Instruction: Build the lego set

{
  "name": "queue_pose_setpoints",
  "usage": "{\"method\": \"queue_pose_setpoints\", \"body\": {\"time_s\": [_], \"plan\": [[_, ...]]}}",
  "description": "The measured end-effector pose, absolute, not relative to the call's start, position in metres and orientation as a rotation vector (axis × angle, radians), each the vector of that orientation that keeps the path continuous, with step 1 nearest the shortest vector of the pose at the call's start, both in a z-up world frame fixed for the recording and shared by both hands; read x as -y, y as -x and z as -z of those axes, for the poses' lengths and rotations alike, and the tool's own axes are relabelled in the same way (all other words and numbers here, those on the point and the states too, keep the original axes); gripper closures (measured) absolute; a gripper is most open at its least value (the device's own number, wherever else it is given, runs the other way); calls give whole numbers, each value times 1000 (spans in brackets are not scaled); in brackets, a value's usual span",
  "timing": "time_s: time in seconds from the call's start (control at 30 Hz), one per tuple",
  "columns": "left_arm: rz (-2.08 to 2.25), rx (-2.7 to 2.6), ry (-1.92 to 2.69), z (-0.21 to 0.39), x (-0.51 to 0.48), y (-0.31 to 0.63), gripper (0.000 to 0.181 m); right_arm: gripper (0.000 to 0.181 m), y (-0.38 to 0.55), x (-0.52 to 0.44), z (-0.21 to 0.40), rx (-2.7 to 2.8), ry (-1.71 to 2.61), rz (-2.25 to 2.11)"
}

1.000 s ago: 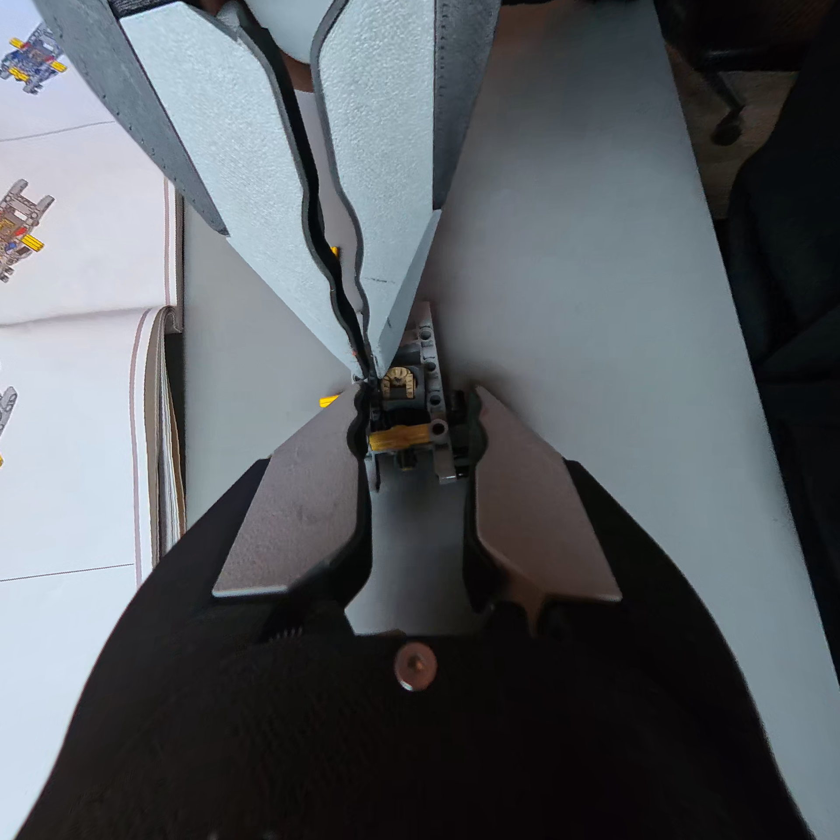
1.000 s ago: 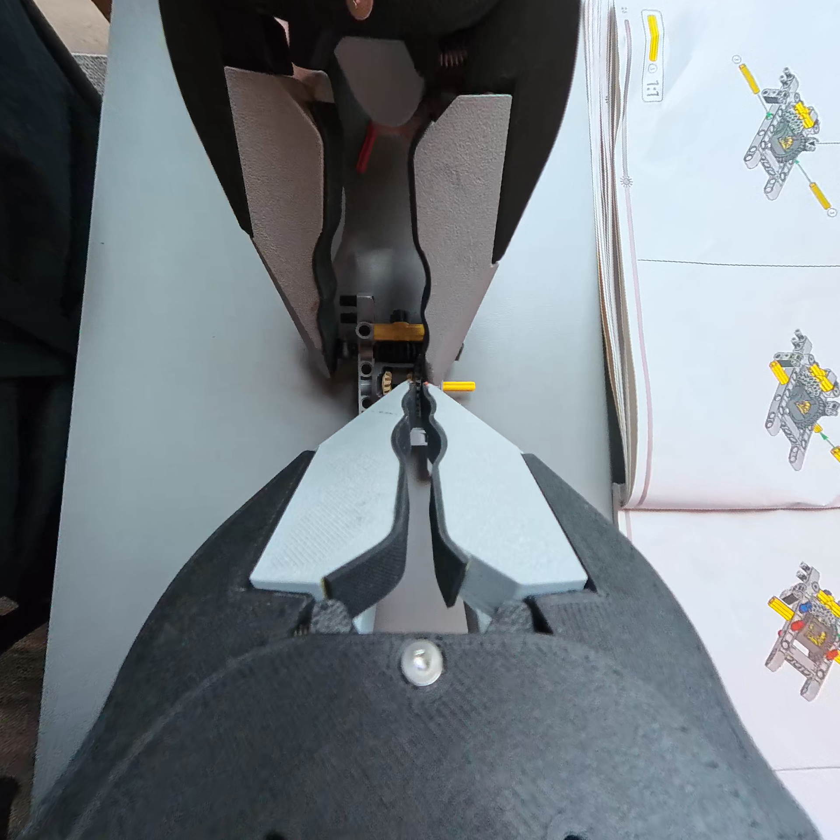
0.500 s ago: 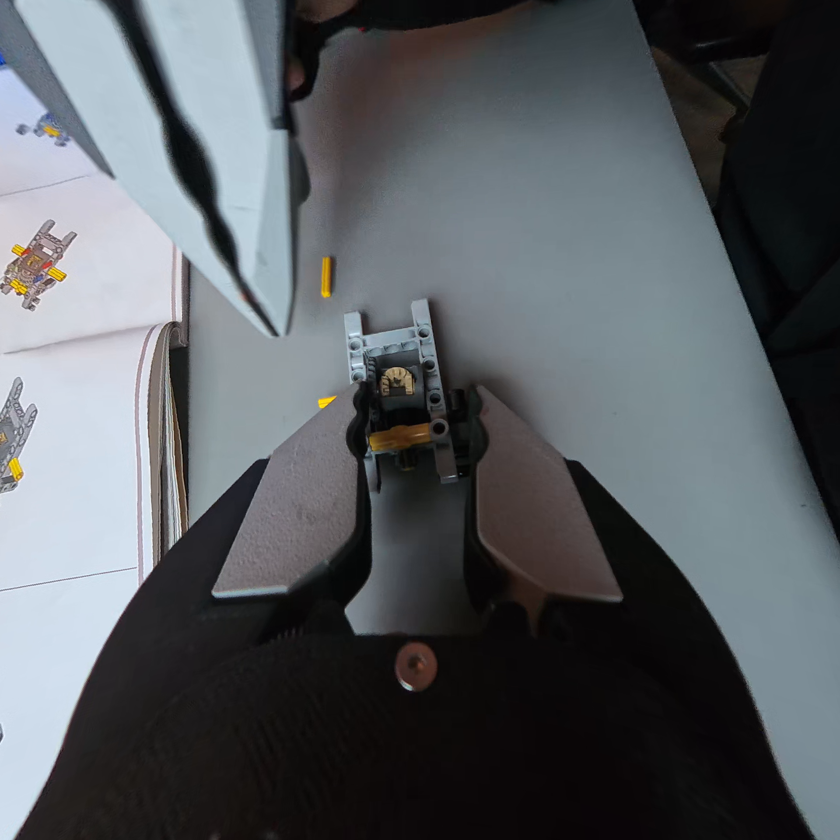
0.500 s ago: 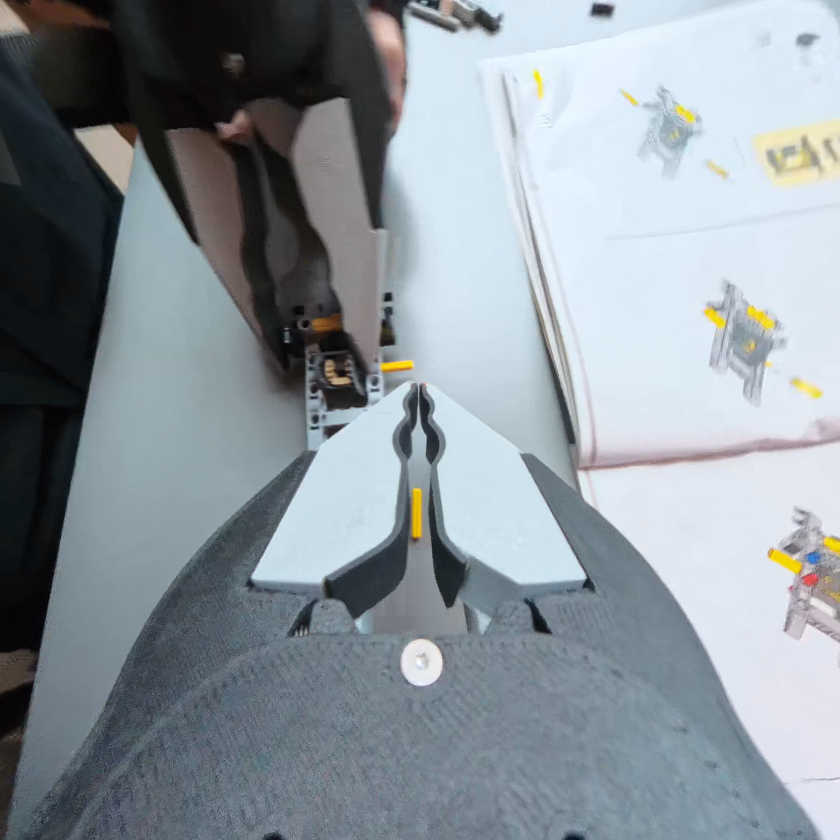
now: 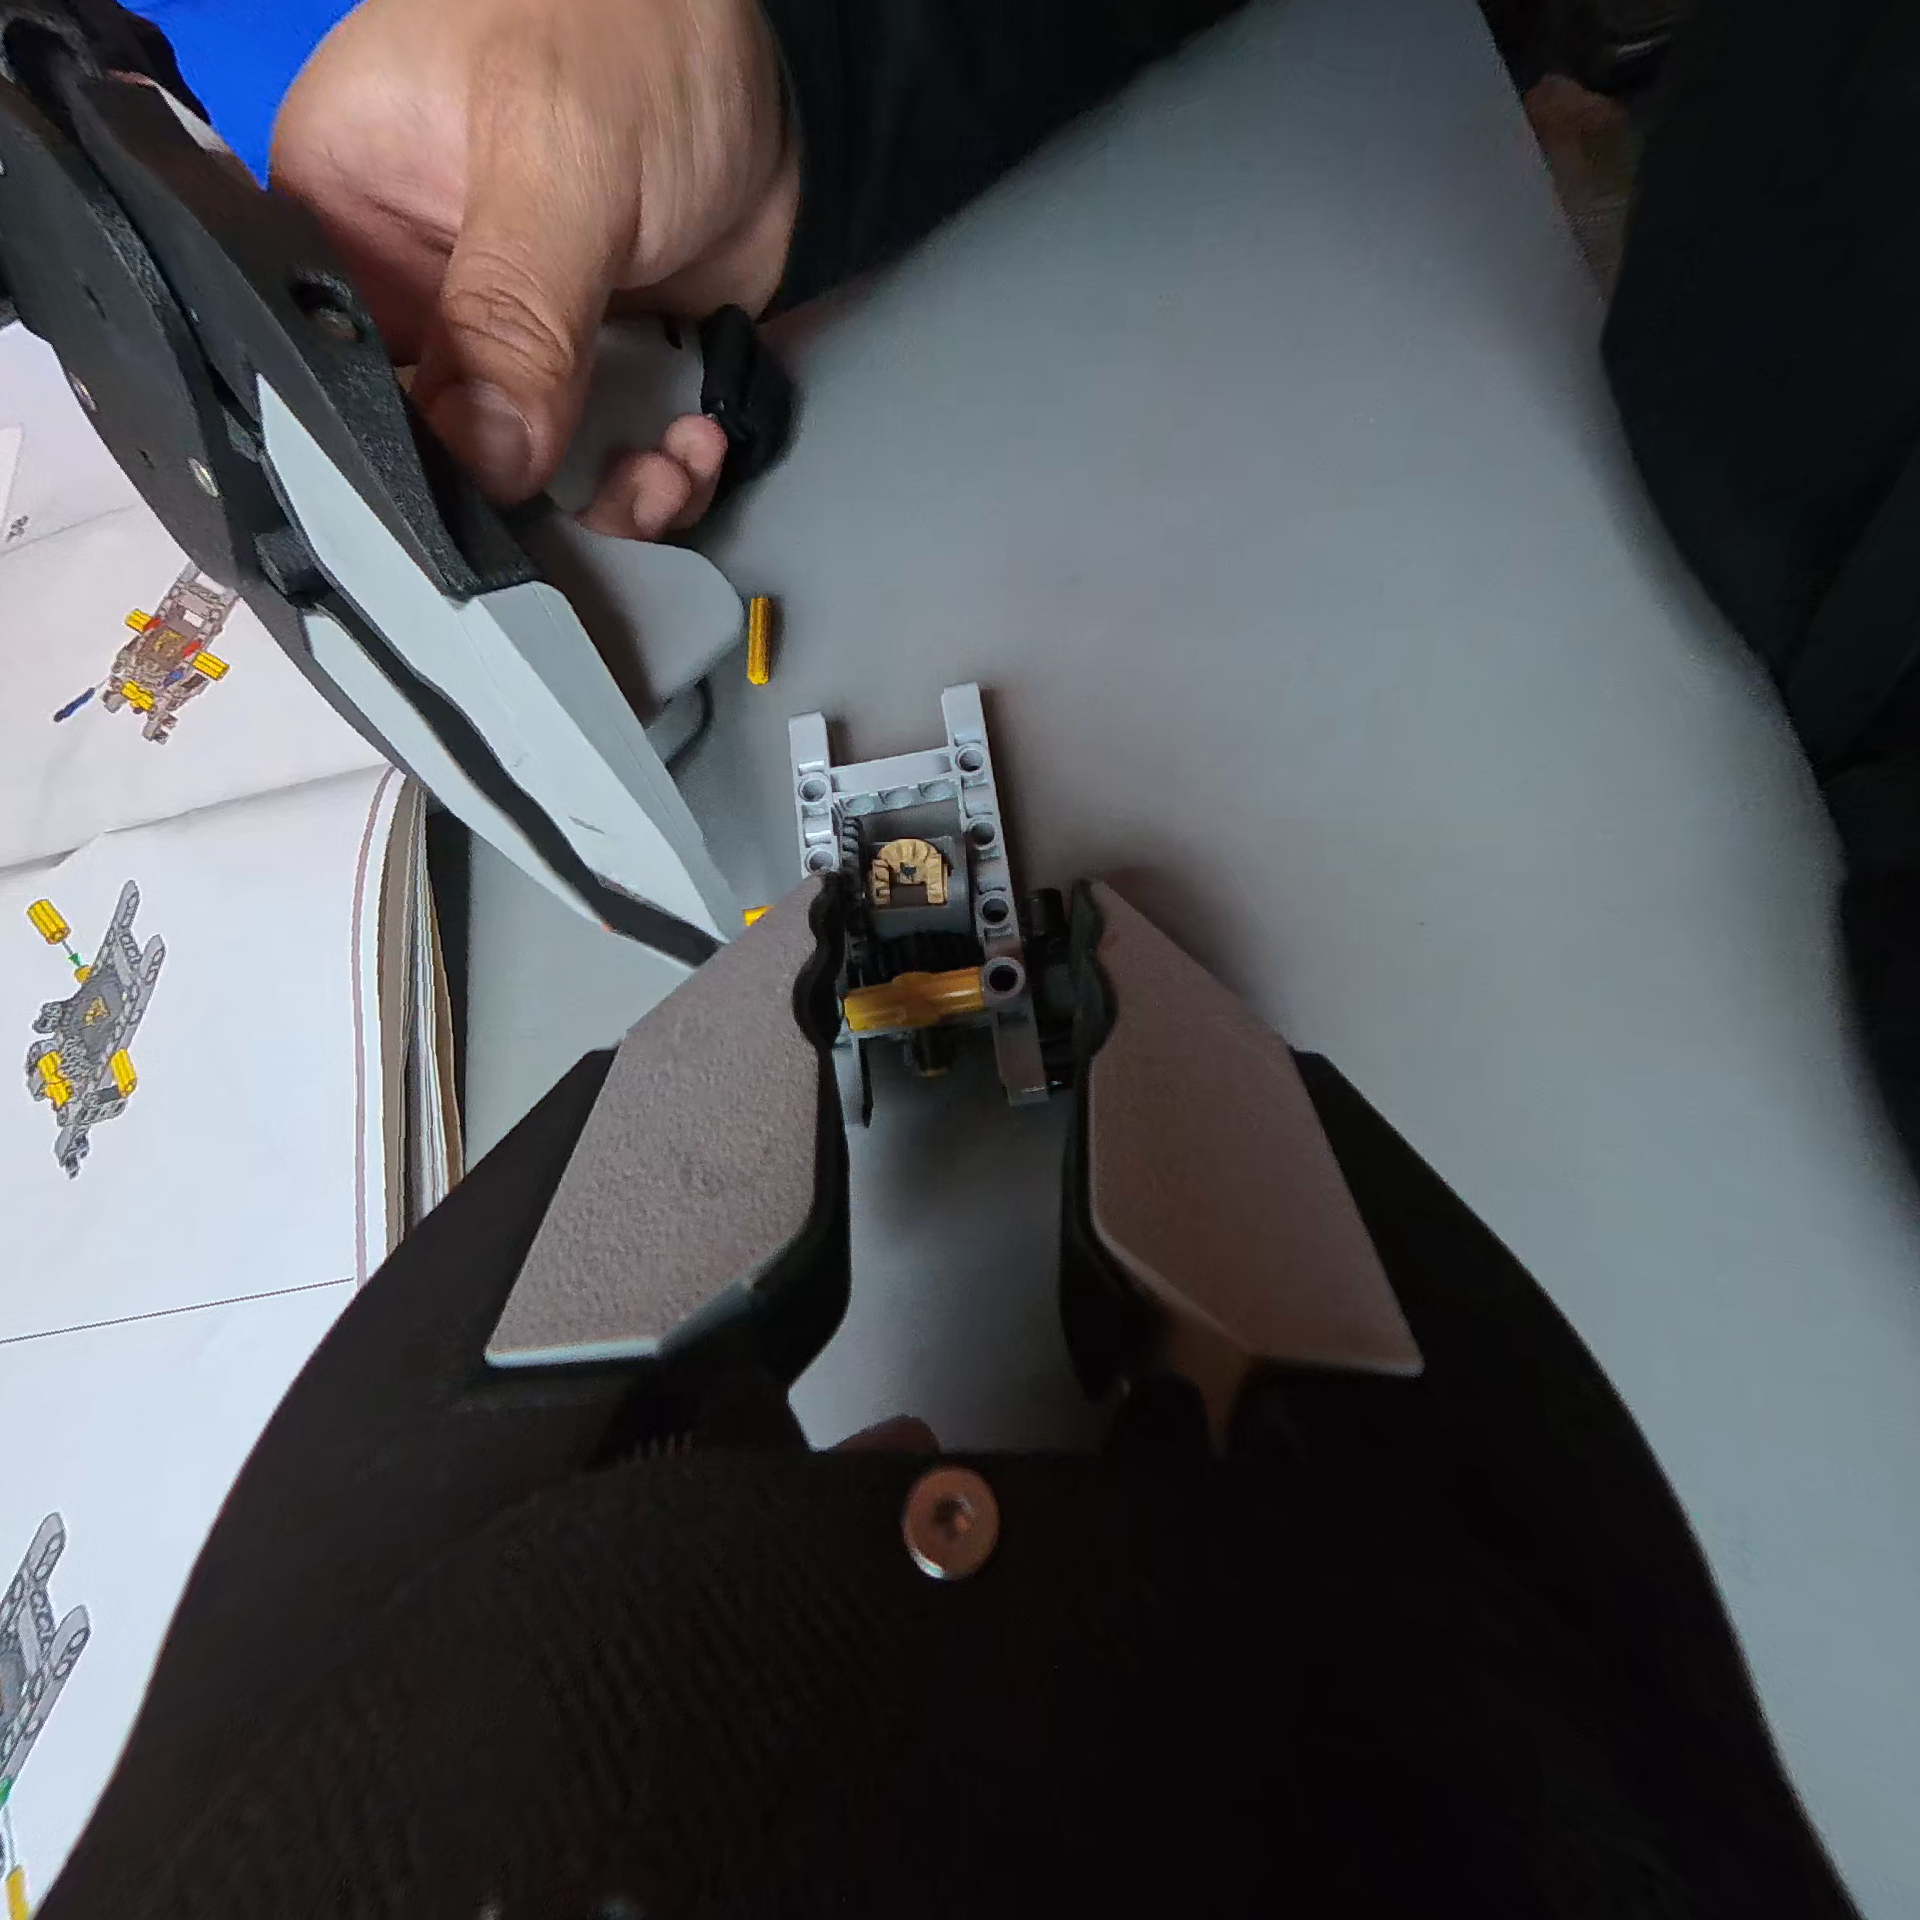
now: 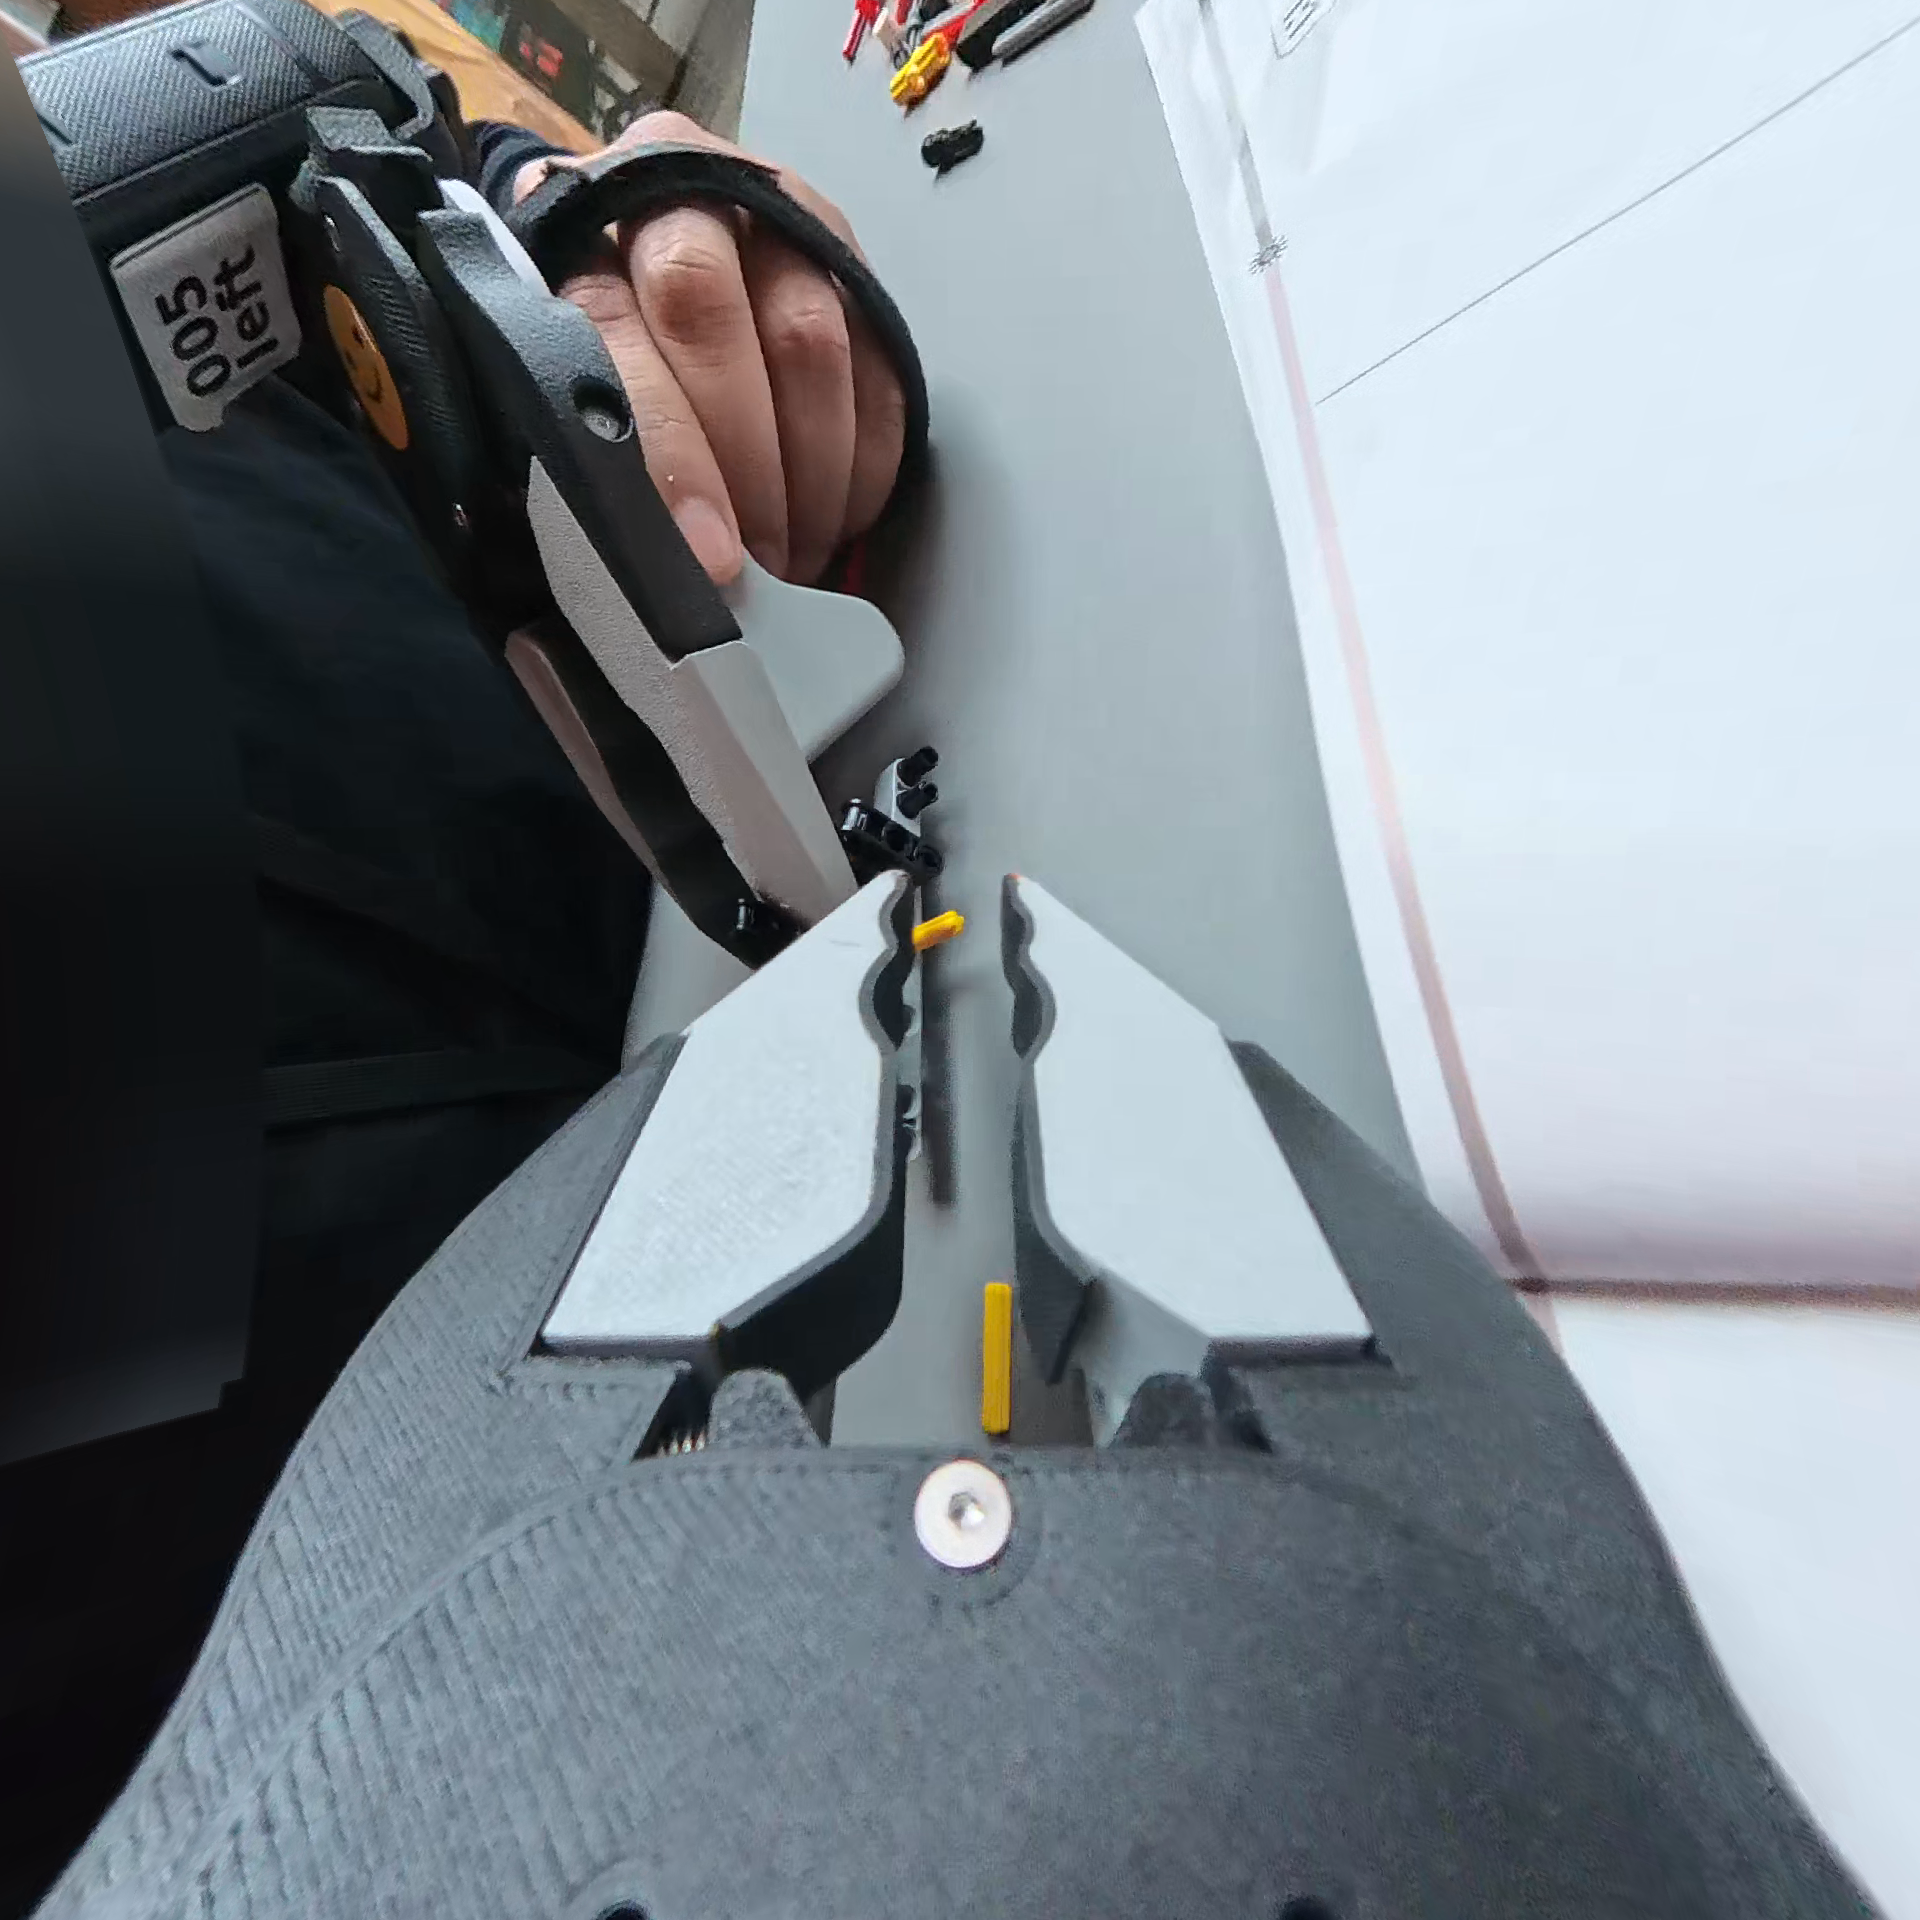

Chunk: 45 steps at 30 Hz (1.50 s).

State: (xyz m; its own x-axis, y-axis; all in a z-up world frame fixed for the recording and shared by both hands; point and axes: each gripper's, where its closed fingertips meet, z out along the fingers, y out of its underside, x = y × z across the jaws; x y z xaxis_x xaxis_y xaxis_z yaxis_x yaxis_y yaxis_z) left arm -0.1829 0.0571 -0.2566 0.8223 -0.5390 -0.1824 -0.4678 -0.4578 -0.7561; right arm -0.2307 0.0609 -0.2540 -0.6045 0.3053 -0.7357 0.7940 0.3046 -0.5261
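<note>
My left gripper (image 5: 951, 914) is shut on the grey lego frame (image 5: 899, 800), which rests on the grey table and holds a tan gear and a yellow cross piece. My right gripper (image 6: 956, 883) is open, its tips low over the table on either side of a small yellow pin (image 6: 937, 928). In the left wrist view that pin (image 5: 755, 914) peeks out between the right gripper's tip (image 5: 707, 930) and my left finger. A longer yellow axle (image 5: 761, 641) lies loose beyond the frame; it also shows between my right fingers' bases (image 6: 995, 1356). Only the frame's black pins (image 6: 899, 810) show in the right wrist view.
An open instruction booklet (image 5: 187, 1039) lies left of the frame; it shows on the right in the right wrist view (image 6: 1610, 727). Loose red, yellow and black pieces (image 6: 935, 62) lie at the table's far end. A person's hands hold both grippers. The table edge runs close on the right (image 5: 1662, 520).
My right gripper has drawn back from the frame, swung to the side and opened over the small yellow pin. My left gripper has kept still on the frame.
</note>
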Motion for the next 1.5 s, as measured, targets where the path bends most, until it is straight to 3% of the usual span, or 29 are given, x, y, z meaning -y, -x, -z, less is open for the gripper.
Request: {"method": "queue_pose_setpoints", "body": {"time_s": [0.07, 1.17, 1.23, 1.5], "plan": [[83, -746, 2122, 257, -57, 183, 141, 181, 228, -58, 255, -2089, -946, 1254], [-65, -734, 2136, 260, -56, 190, 143, 181, 231, -65, 252, -2083, -1016, 1331], [-53, -731, 2139, 260, -57, 189, 143, 169, 230, -69, 250, -2028, -1031, 1332], [-50, -744, 2135, 261, -56, 188, 143, 175, 220, -65, 257, -2021, -1020, 1248]]}}
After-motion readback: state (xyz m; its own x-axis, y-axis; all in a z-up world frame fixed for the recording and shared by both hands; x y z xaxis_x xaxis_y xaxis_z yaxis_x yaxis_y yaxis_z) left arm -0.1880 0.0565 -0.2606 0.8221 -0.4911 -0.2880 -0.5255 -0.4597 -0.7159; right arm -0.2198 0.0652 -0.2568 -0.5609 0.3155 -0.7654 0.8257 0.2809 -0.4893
